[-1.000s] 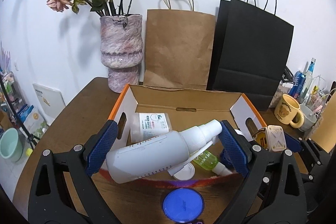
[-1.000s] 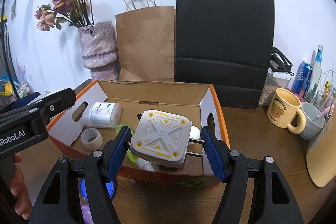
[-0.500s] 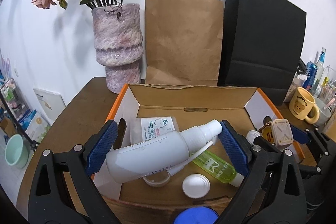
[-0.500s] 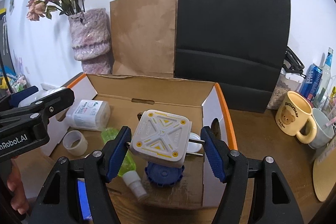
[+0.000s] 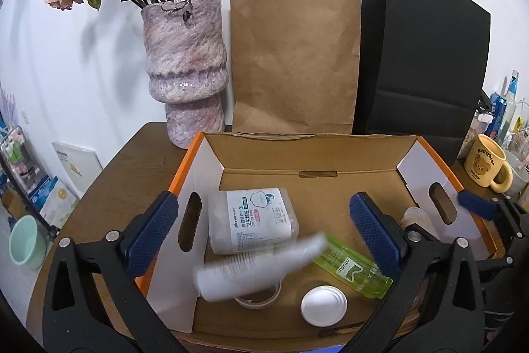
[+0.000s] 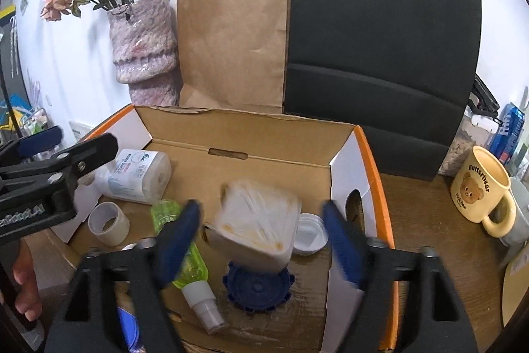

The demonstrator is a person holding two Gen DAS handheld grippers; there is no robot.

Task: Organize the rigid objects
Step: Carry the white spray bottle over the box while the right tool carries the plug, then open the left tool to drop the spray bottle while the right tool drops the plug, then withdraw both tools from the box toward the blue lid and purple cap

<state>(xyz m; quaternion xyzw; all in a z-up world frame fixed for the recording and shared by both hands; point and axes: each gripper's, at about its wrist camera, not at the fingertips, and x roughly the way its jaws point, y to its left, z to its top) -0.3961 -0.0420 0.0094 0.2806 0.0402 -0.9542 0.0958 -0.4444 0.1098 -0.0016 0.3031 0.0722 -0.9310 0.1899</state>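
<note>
An open cardboard box with orange edges lies below both grippers. My left gripper is opening wide. A white spray bottle, blurred, drops free between its pads over a cotton-swab tub, a green bottle, and a white lid. My right gripper is opening too. A grey-white plug adapter, blurred, falls clear of its pads above a blue cap. The left gripper shows at the left of the right wrist view.
Behind the box stand a pink vase with dried flowers, a brown paper bag and a black bag. A yellow bear mug and drink cans sit right. A tape ring lies in the box.
Both grippers opened over the box. The white spray bottle left the left jaws and the plug adapter left the right jaws; both now drop, blurred.
</note>
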